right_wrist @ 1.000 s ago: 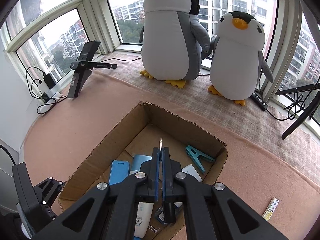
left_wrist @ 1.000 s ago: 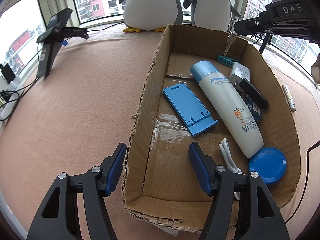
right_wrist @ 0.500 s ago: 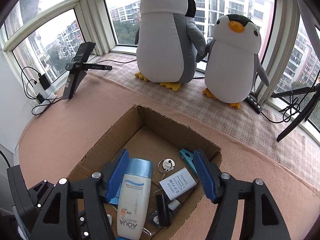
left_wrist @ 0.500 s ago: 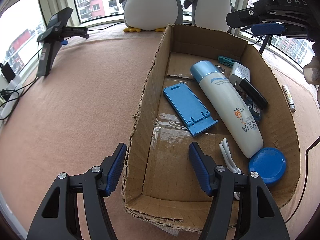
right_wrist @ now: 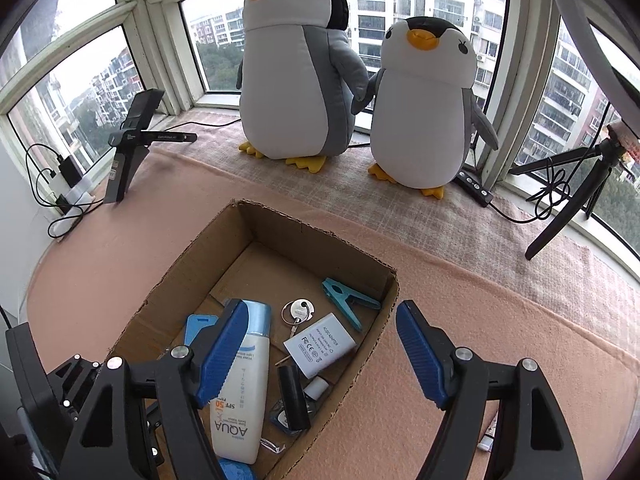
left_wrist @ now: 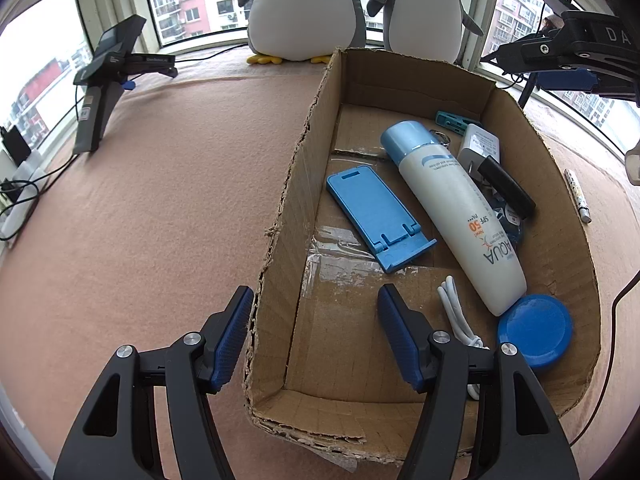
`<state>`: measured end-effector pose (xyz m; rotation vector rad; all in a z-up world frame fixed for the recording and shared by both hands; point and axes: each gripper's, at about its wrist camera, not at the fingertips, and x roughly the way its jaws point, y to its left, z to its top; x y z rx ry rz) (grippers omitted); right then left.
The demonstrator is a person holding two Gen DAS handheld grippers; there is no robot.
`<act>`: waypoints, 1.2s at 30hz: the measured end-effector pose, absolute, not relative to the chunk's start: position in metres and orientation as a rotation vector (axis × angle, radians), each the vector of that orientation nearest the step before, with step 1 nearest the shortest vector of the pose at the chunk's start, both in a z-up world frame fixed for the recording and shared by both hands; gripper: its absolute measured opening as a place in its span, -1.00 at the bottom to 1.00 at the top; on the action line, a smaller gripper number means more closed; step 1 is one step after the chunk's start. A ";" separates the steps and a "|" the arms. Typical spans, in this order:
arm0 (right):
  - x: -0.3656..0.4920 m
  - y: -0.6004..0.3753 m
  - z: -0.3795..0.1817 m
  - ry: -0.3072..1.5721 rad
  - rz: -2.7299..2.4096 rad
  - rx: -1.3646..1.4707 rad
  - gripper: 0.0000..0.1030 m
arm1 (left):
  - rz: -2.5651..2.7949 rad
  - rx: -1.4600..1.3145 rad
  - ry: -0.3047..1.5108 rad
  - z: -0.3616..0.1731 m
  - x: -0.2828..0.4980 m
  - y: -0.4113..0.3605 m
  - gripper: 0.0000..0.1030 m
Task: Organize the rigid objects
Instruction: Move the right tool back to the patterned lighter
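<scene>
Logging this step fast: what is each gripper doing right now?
Left gripper: jaws straddle the brown cardboard box's side wall, pads not visibly pressing it.
Right gripper: open, empty, jaws just opened above the box; the silver key lies inside.

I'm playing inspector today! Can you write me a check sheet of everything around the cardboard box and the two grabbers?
Surface: pinkish cloth, box stands on it.
Job's things: cardboard box holds sunscreen bottle, blue phone stand, key, white adapter, teal clip, blue lid; patterned pen lies outside.
Clutter: two plush penguins by the window.
Grippers: left gripper straddles the box's wall, pads not pressing; right gripper has just been opening, nothing between its jaws.
Cables: white cable in box; black leads at left.
Surroundings: windows, apartment blocks outside, black tripods.
</scene>
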<state>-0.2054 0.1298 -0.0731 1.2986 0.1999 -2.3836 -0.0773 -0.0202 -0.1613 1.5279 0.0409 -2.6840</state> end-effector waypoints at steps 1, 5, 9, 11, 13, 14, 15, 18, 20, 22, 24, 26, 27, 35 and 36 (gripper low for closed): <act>-0.204 0.134 -0.072 0.192 -2.391 1.302 0.41 | -2.684 1.528 0.041 -0.161 -0.077 -0.020 0.27; -0.198 0.153 -0.068 0.146 -2.421 1.319 0.41 | -2.684 1.528 0.039 -0.161 -0.077 -0.020 0.27; -0.189 0.174 -0.061 0.095 -2.452 1.328 0.41 | -2.684 1.528 0.041 -0.161 -0.077 -0.020 0.26; -0.183 0.184 -0.055 0.073 -2.469 1.326 0.41 | -2.684 1.528 0.039 -0.161 -0.077 -0.020 0.26; -0.176 0.193 -0.047 0.067 -2.490 1.319 0.41 | -2.684 1.528 0.037 -0.162 -0.076 -0.020 0.26; -0.172 0.197 -0.043 0.064 -2.501 1.315 0.41 | -2.684 1.528 0.037 -0.162 -0.076 -0.020 0.26; -0.169 0.202 -0.038 0.057 -2.511 1.310 0.41 | -2.685 1.528 0.036 -0.162 -0.076 -0.020 0.26; -0.158 0.216 -0.025 0.035 -2.538 1.307 0.41 | -2.685 1.529 0.034 -0.162 -0.075 -0.020 0.26; -0.152 0.224 -0.018 0.029 -2.557 1.311 0.41 | -2.685 1.530 0.033 -0.162 -0.075 -0.020 0.26; -0.145 0.232 -0.012 0.024 -2.576 1.315 0.41 | -2.686 1.531 0.031 -0.162 -0.075 -0.020 0.26; -0.138 0.240 -0.005 0.026 -2.595 1.318 0.42 | -2.687 1.533 0.030 -0.162 -0.074 -0.020 0.26; -0.131 0.247 0.001 0.022 -2.611 1.322 0.41 | -2.687 1.535 0.030 -0.162 -0.075 -0.020 0.26; -0.128 0.251 0.004 0.013 -2.619 1.323 0.41 | -2.687 1.535 0.029 -0.162 -0.075 -0.020 0.26; -0.104 0.279 0.010 -0.036 -2.675 1.350 0.42 | -2.690 1.540 0.017 -0.162 -0.076 -0.019 0.26; -0.103 0.281 0.004 -0.038 -2.682 1.361 0.42 | -2.690 1.541 0.014 -0.161 -0.076 -0.019 0.26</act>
